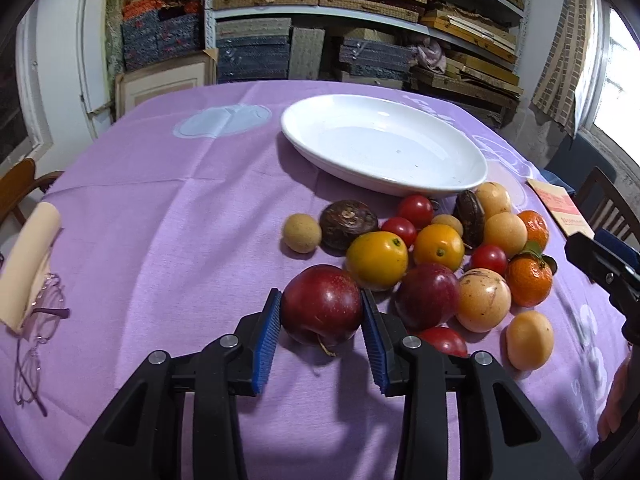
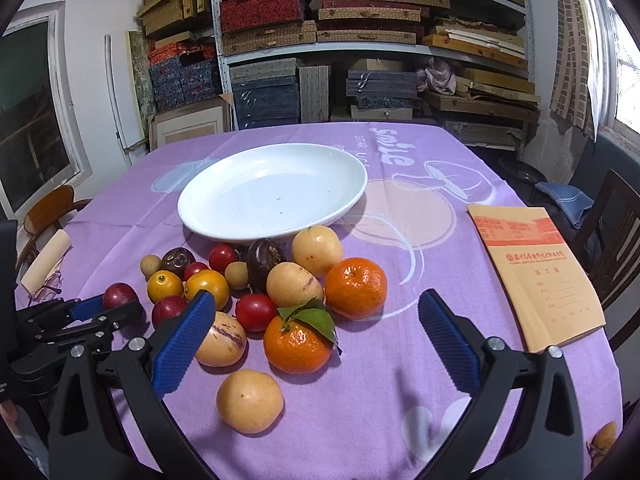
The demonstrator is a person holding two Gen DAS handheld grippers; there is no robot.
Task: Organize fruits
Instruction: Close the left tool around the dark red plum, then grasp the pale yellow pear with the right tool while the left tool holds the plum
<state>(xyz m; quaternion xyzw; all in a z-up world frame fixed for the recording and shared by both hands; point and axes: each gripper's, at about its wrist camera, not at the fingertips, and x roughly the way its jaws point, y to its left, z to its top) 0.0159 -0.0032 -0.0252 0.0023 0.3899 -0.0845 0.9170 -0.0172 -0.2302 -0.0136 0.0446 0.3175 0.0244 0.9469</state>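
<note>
A pile of fruit lies on the purple tablecloth in front of an empty white oval plate (image 1: 384, 140), also seen in the right wrist view (image 2: 272, 192). My left gripper (image 1: 322, 312) has its blue pads against both sides of a dark red plum (image 1: 322, 304), which rests on the cloth; the plum also shows in the right wrist view (image 2: 119, 295). My right gripper (image 2: 316, 332) is open and empty above the cloth, with a leafy tangerine (image 2: 298, 342) just ahead between its fingers. A second tangerine (image 2: 356, 288) lies beyond.
A tan booklet (image 2: 536, 272) lies at the right of the table. Eyeglasses (image 1: 36, 340) and a cream roll (image 1: 28, 264) lie at the left. Chairs stand at both sides. Shelves of boxes stand behind the table.
</note>
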